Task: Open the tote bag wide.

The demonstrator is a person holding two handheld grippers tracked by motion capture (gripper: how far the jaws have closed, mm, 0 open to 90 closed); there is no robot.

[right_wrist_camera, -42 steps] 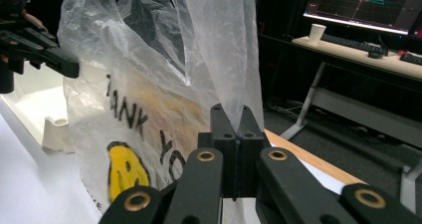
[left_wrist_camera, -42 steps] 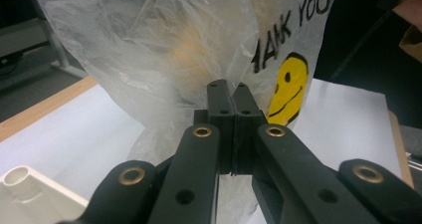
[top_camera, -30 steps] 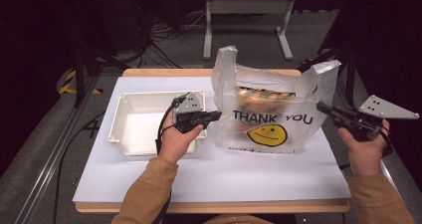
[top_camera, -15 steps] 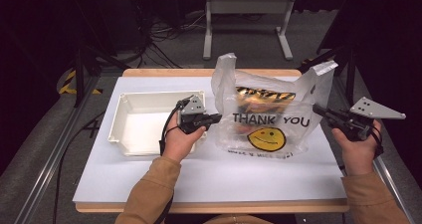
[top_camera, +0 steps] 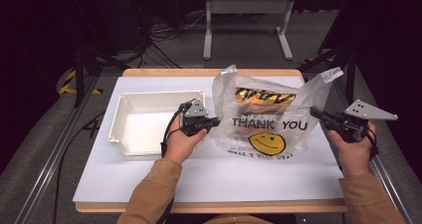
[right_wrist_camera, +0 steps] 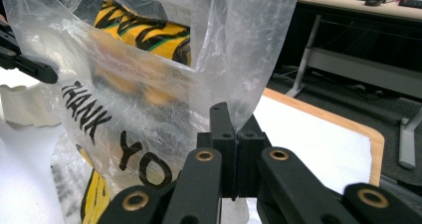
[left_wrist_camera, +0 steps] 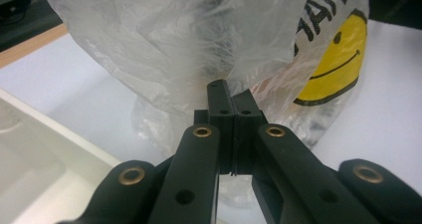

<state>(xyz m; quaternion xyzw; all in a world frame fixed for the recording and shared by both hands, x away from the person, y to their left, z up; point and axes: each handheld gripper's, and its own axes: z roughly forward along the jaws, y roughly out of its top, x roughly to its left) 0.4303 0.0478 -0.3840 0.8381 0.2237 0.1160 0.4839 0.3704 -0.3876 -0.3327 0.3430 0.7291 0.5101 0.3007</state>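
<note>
Plastic bag (top_camera: 263, 117) stands between both tools — left tool (top_camera: 215, 121) and right tool (top_camera: 314, 112) each closed, empty.

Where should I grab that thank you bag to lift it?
Probably the two handle loops of the bag that stick up at its top corners. Bring the left gripper and right gripper in from either side; the filmy body offers no firm hold.

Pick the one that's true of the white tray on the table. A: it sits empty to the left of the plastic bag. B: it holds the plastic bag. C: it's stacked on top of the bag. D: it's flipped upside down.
A: in the high view the white tray sits open side up with a bare floor, left of the plastic bag, which stands on the table beside it.
</note>
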